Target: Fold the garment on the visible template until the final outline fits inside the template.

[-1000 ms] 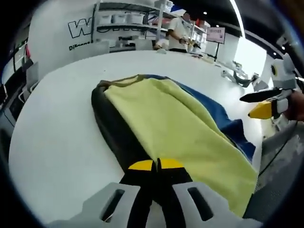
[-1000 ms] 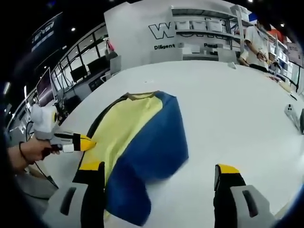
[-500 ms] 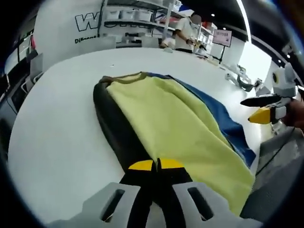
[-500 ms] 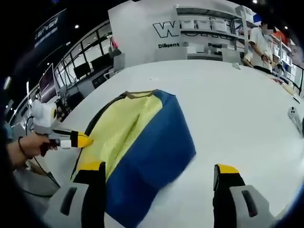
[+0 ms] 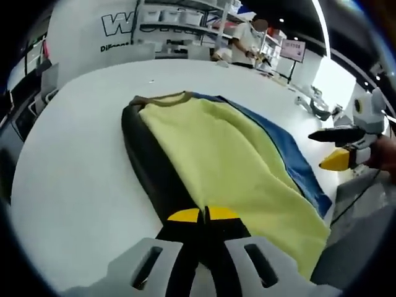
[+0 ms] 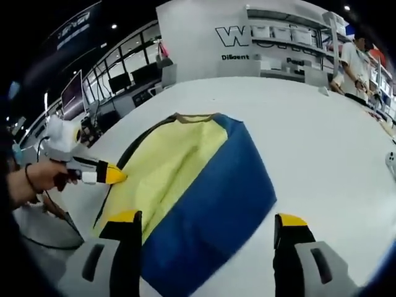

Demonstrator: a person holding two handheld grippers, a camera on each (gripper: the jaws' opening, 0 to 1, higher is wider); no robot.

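**Garment partly folded, left claw clamped at the near hem**

Nearest us in the left gripper view, our left claw (image 5: 205, 215) has its yellow-tipped jaws pressed together over the near edge of the garment (image 5: 216, 161); they seem to pinch the cloth, though the contact itself is hidden. In the right gripper view, our right claw (image 6: 206, 223) stands wide open and empty, its jaws straddling the near blue end of the garment (image 6: 198, 179).

The garment lies lengthwise on the white table (image 6: 322, 148), running from the near edge toward the middle. It shows a yellow panel, a blue panel beside it and a dark band along the left side, with a brownish collar at the far end. We judge one lengthwise fold is made, leaving a long narrow shape. We cannot pick out any template outline, so whether the shape fits is unclear; a crosswise fold likely remains.

No containers sit on the table near the garment. Farther off, shelving (image 5: 179, 15) carries white bins whose contents we cannot tell, and a person (image 6: 354, 65) stands at the far edge.
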